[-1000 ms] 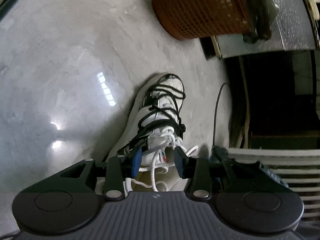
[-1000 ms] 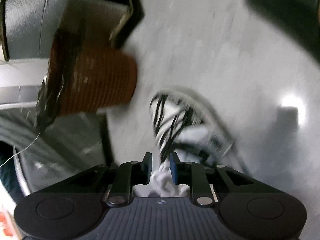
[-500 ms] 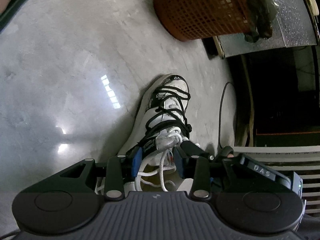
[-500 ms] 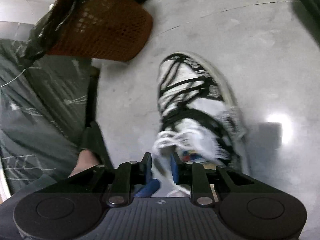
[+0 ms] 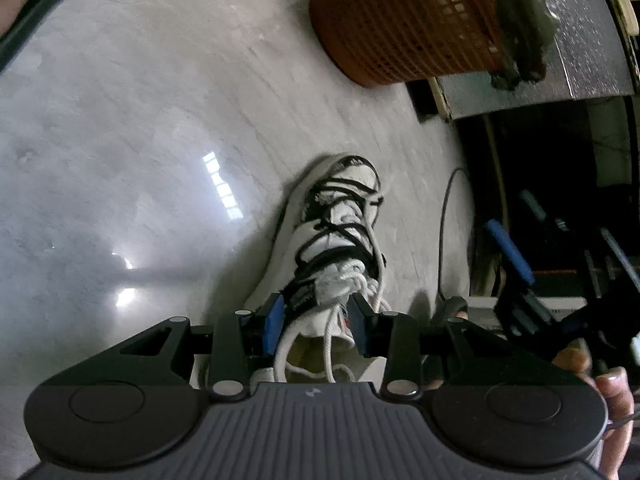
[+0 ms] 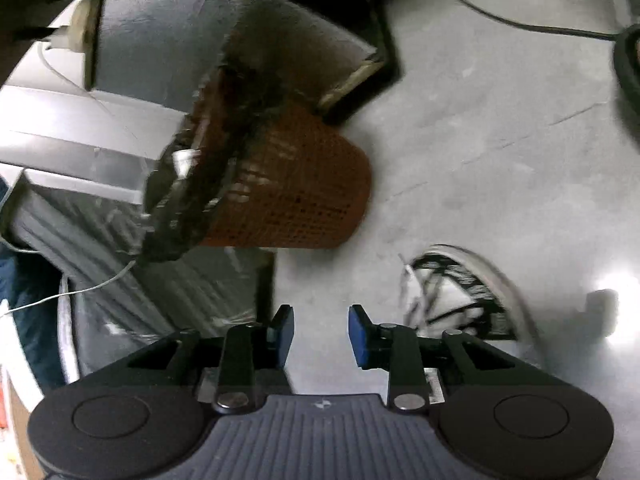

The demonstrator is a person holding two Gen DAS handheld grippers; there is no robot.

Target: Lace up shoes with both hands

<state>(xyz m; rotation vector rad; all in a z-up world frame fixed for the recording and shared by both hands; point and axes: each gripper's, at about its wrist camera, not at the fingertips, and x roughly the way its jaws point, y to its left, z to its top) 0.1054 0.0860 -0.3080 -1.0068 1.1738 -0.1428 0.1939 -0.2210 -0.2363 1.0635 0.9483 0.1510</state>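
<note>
A white sneaker [image 5: 340,216] with black straps stands on the grey floor, toe pointing away. Thick white laces [image 5: 352,284] are bunched at its tongue, with loose strands hanging over the shoe opening. My left gripper [image 5: 316,322] is open just above the shoe's collar, its jaws either side of the loose laces without pinching them. My right gripper [image 6: 320,330] is open and empty over bare floor, to the left of the sneaker [image 6: 460,292], which is blurred. The right gripper also shows in the left wrist view [image 5: 516,272], off to the shoe's right.
An orange mesh waste basket [image 5: 404,24] with a dark bag stands beyond the shoe; it also shows in the right wrist view [image 6: 296,196]. A black cable [image 5: 444,232] runs along the floor right of the shoe. Grey furniture [image 5: 576,56] and a dark recess lie to the right.
My right gripper has opened and swung away to the shoe's side, off the laces. My left gripper has stayed open over the shoe's collar. A lace strand now lies along the shoe's right side.
</note>
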